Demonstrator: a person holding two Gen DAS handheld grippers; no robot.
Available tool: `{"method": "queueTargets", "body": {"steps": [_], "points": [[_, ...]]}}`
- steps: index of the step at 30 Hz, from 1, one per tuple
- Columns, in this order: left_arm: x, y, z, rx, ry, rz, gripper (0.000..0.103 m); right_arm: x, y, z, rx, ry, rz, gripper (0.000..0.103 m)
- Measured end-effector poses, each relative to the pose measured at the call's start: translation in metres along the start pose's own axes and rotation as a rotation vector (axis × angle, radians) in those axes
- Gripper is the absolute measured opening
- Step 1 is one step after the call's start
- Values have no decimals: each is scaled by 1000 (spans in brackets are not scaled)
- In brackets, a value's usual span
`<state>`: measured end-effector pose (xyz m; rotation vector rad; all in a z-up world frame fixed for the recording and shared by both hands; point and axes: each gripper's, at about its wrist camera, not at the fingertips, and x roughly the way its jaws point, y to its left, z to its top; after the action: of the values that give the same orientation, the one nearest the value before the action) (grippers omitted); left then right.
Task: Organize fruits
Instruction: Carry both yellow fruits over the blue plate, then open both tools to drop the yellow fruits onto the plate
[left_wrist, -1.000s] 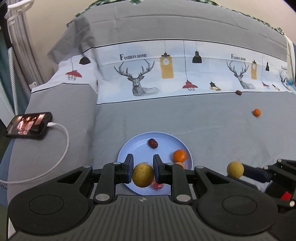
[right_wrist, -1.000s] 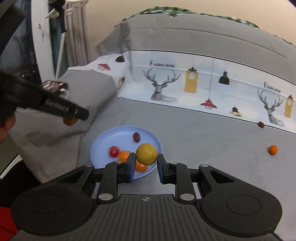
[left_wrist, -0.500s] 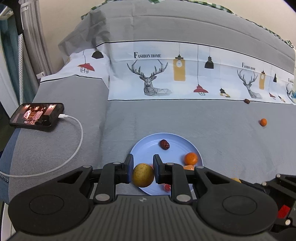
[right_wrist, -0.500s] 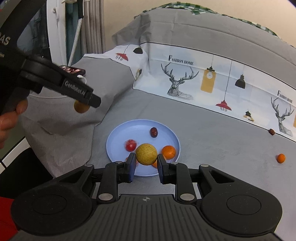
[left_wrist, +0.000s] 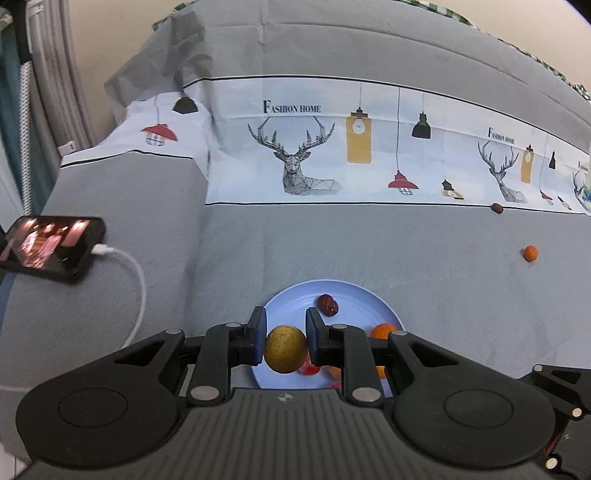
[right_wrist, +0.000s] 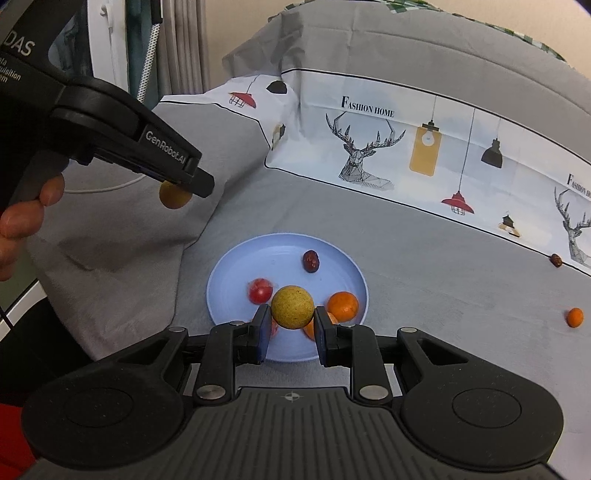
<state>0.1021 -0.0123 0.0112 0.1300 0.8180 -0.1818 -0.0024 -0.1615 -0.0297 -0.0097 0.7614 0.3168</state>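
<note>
A light blue plate (right_wrist: 229, 266) (left_wrist: 291, 299) lies on the grey bed cover. On it sit a dark red date (right_wrist: 311, 260) (left_wrist: 327, 304), a red fruit (right_wrist: 260, 290) and an orange (right_wrist: 342, 305) (left_wrist: 384, 329). My left gripper (left_wrist: 285, 328) is shut on a yellow-green round fruit (left_wrist: 285, 348) above the plate's near left rim. My right gripper (right_wrist: 291, 325) is shut on a second yellow-green round fruit (right_wrist: 292, 307) over the plate's near side. In the right wrist view the left gripper (right_wrist: 192, 184) hangs left of the plate with its fruit (right_wrist: 171, 195) partly hidden.
A small orange (left_wrist: 530, 253) (right_wrist: 574, 317) and a dark date (left_wrist: 497, 208) (right_wrist: 556, 260) lie loose on the cover at the right. A phone (left_wrist: 51, 243) with a white cable (left_wrist: 136, 295) rests at the left. A person's hand (right_wrist: 22, 218) holds the left gripper's handle.
Both grippers have moved toward the plate with their fruits still held. In the right wrist view the plate has shifted right and grown larger; the left gripper looms closer at the left.
</note>
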Motion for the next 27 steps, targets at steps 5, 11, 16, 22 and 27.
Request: {"method": "queueTargets", "body": {"steps": [5, 11, 16, 22, 27], "points": [[27, -7, 8, 22, 14, -16, 25, 24, -9, 7, 8, 10, -10, 26], [64, -12, 12, 42, 42, -28, 25, 56, -18, 13, 21, 41, -16, 26], [94, -15, 13, 62, 70, -38, 25, 83, -24, 14, 28, 78, -19, 26], [121, -18, 12, 85, 89, -40, 25, 107, -31, 14, 27, 100, -23, 26], [135, -18, 11, 97, 97, -36, 25, 120, -33, 12, 28, 115, -25, 26]]}}
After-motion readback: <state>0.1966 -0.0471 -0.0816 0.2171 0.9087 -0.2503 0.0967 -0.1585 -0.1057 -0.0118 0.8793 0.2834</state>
